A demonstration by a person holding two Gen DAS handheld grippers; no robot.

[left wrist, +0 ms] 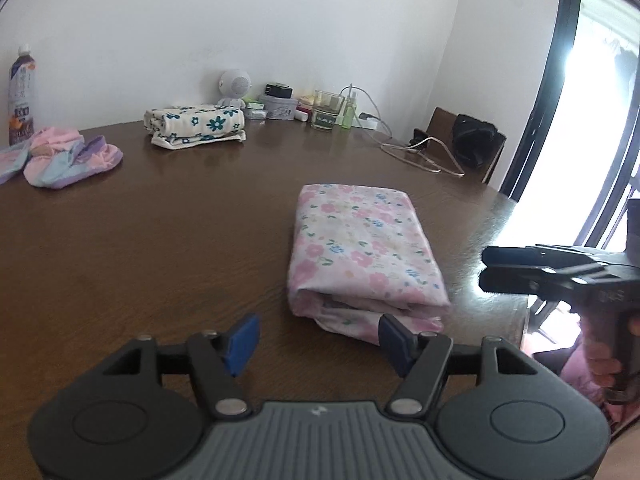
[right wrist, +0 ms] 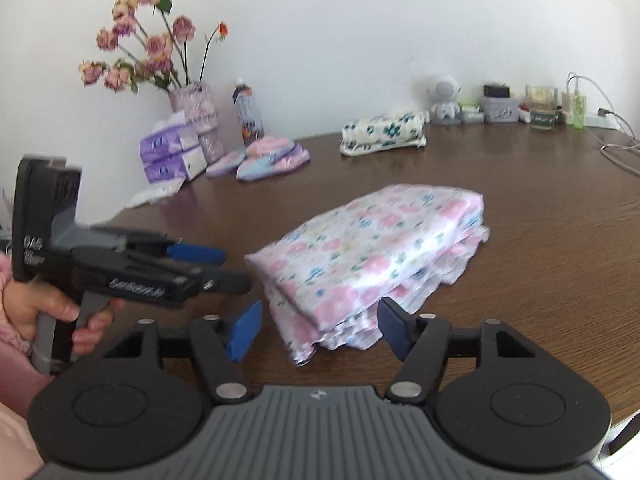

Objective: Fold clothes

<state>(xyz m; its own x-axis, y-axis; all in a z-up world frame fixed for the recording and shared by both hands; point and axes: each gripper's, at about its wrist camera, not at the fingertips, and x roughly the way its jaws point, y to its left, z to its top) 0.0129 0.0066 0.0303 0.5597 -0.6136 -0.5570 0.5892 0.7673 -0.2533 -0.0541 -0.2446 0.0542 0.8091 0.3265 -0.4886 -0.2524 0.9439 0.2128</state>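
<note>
A folded pink floral cloth (left wrist: 362, 252) lies flat on the brown wooden table (left wrist: 160, 248). My left gripper (left wrist: 318, 340) stands open just before the cloth's near edge, its right pad (left wrist: 394, 340) close to the fold, nothing gripped. My right gripper (left wrist: 486, 270) comes in from the right, beside the cloth. In the right wrist view the floral cloth (right wrist: 368, 256) shows stacked layers, and its near corner lies between the spread fingers of my right gripper (right wrist: 320, 330), which is open with pads off the fabric. My left gripper (right wrist: 234, 268), held by a hand, is left of the cloth.
Toward the back lie a folded white cloth with teal flowers (left wrist: 196, 124) and a pink and lilac garment pile (left wrist: 68, 156). A bottle (left wrist: 22, 92), a glass (left wrist: 328, 110), cables (left wrist: 416, 152) and small items line the wall. A vase of flowers (right wrist: 196, 120) and tissue packs (right wrist: 168, 156) stand at left.
</note>
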